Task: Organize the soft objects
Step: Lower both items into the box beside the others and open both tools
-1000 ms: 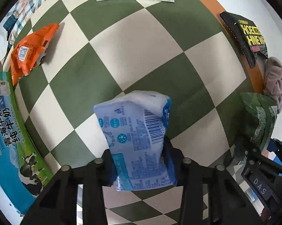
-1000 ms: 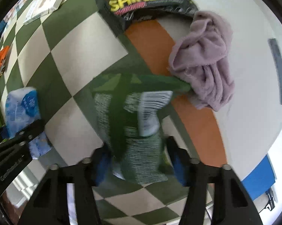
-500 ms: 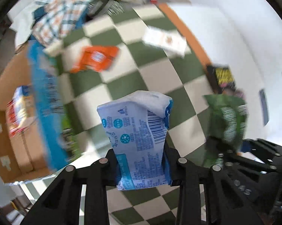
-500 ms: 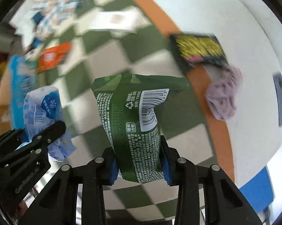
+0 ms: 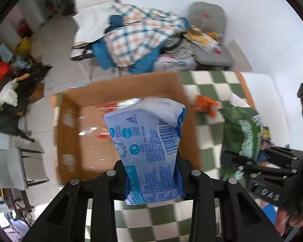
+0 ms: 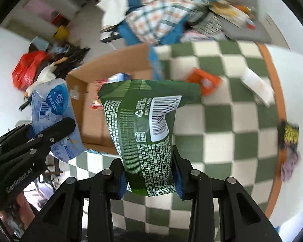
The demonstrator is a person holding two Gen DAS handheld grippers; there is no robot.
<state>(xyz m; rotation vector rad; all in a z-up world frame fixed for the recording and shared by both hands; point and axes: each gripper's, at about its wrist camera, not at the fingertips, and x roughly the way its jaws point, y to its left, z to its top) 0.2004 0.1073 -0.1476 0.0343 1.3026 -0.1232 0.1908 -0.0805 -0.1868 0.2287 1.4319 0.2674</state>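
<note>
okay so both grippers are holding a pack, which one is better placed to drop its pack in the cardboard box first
Left, probably. In the left wrist view the blue pack, clamped in the left gripper, sits right in front of the open cardboard box. The right gripper holds the green pack more over the checkered cloth, box off to its left.

Place: a lived-in home room, cluttered.
Floor: pale tiles (image 5: 56,68), with things left lying on them.
Table: a green-and-cream checked cloth (image 6: 228,133) with an orange border.
Clothes: a plaid shirt and blue garment heaped together (image 5: 135,40).
Seat: a grey padded chair (image 5: 210,32) piled with packets and papers.
Box: an open cardboard carton (image 5: 91,141) just beside the table.
Floor clutter: a red plastic bag (image 6: 28,66) and dark bundles.
Groceries: an orange snack packet (image 6: 203,81) on the cloth.
</note>
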